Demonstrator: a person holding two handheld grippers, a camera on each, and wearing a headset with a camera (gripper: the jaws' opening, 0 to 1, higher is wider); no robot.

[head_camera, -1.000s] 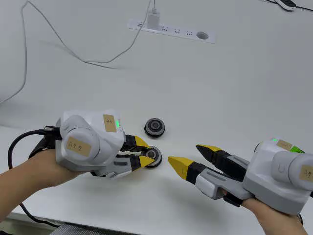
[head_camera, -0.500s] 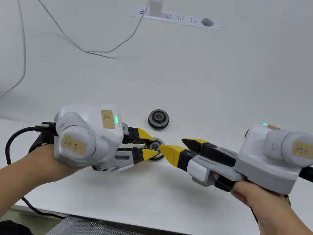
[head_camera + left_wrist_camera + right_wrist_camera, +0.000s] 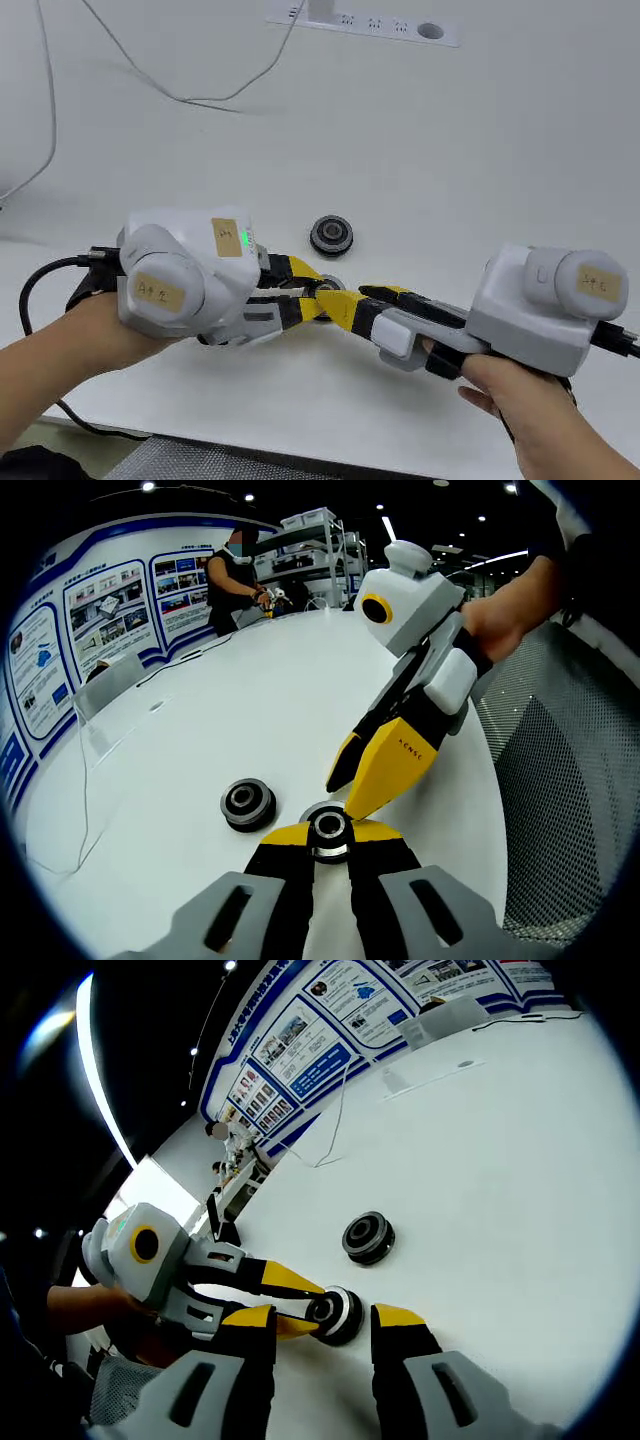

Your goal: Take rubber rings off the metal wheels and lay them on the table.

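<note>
- Where the two grippers meet near the front of the white worktop (image 3: 450, 150), the left gripper (image 3: 312, 290) has its jaws closed on a metal wheel (image 3: 328, 830), one yellow tip on each side of the rim.
- The right gripper (image 3: 325, 1317) points at the same wheel from the opposite side. Its jaws stand open with the wheel between them.
- In the left gripper view, one yellow jaw of the right gripper lies against the wheel's upper edge; actual contact cannot be confirmed.
- In the head view, the jaw tips cover most of the held wheel. Whether it rests on the worktop or is raised cannot be determined.
- The rubber ring on the held wheel is hard to make out, as the tips hide both sides of the rim.
- A second wheel (image 3: 331, 234) lies flat on the worktop just beyond the grippers, apart from both, with a dark band around its rim.
- A power strip (image 3: 365, 22) at the far side is cut off by the top edge of the head view.
</note>
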